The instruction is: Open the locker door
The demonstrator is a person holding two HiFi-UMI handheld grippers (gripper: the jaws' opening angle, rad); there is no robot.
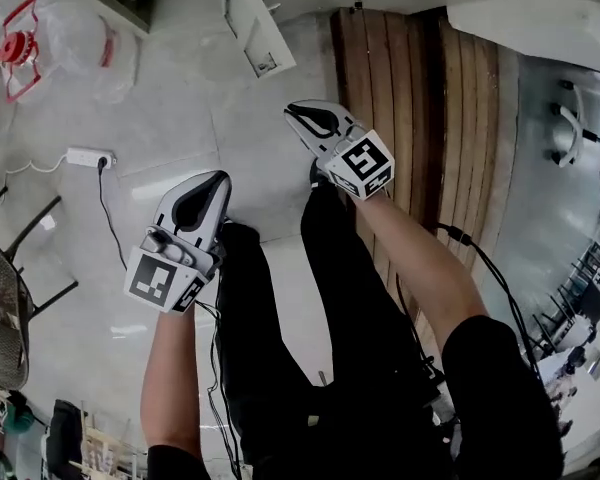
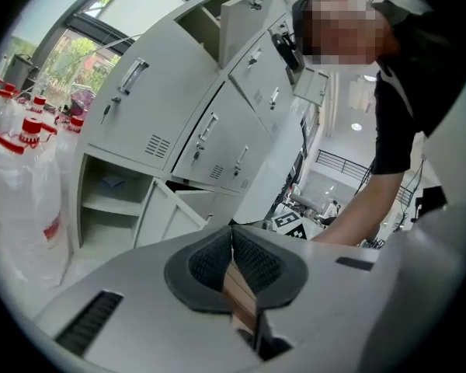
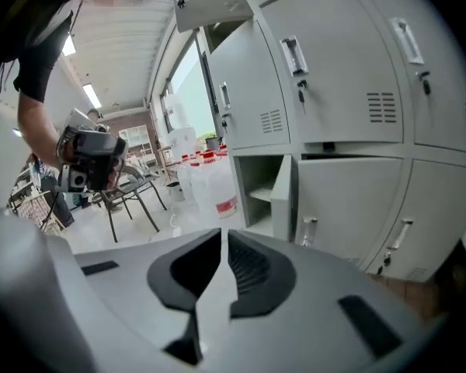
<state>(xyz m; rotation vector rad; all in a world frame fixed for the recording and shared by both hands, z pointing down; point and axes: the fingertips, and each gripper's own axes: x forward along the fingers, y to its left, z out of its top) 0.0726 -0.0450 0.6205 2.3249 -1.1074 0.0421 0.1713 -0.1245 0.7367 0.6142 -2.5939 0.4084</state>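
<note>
A bank of grey metal lockers [image 2: 179, 107] stands ahead of both grippers and also fills the right gripper view as lockers [image 3: 334, 76]. One low compartment [image 3: 260, 185] stands open, its door [image 3: 282, 196] swung out edge-on. The door beside it [image 3: 349, 200] is closed, with a handle [image 3: 309, 230]. My left gripper [image 2: 231, 233] is shut with nothing in it, and appears in the head view as the left gripper [image 1: 216, 178]. My right gripper [image 3: 224, 235] has its pads almost touching, also empty; the head view shows the right gripper [image 1: 296, 114] further forward. Neither touches the lockers.
Clear water jugs [image 2: 23, 169] with red caps stand left of the lockers. A power strip [image 1: 90, 156] and its cable lie on the floor, near a chair [image 1: 5, 298]. Wooden planks [image 1: 410, 118] run under the right arm. An upper locker door [image 2: 248, 14] hangs open.
</note>
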